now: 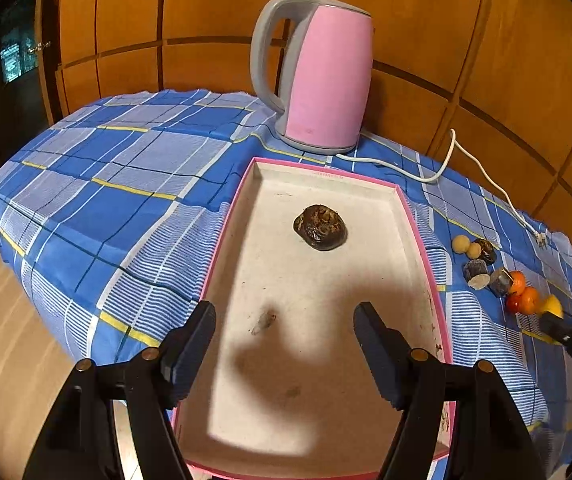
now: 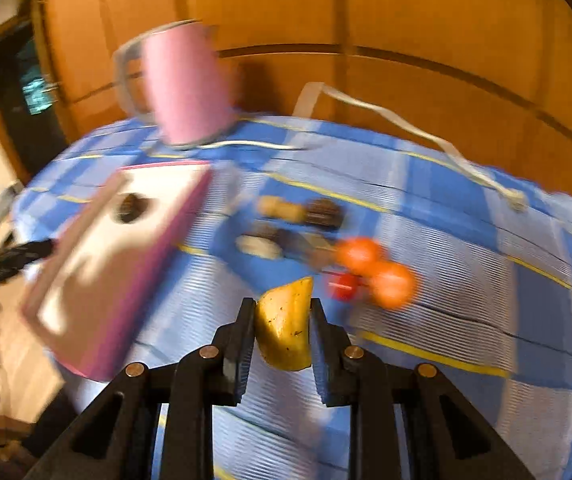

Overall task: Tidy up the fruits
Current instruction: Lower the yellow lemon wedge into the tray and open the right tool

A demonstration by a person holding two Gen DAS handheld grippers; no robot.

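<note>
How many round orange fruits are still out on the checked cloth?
2. One round orange fruit lies beside a grey-black cylinder piece; the second orange fruit touches it, next to the small red fruit. Others may hide behind the right tongs.

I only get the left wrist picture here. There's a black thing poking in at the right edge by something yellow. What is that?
Observer: That's the right hand-held gripper, and it is shut on a yellow fruit piece, a curved wedge with small dark specks.
Operator: Is it holding the piece firmly?
Observer: The piece sits squarely between both pads, one pressing on each side.
Operator: Can the other view see my tray too?
Observer: Yes, the pink-rimmed tray shows to the left, blurred, with the dark brown fruit inside.
Operator: And the orange ones?
Observer: The orange fruits lie on the cloth just beyond the held piece, not gripped.
</note>
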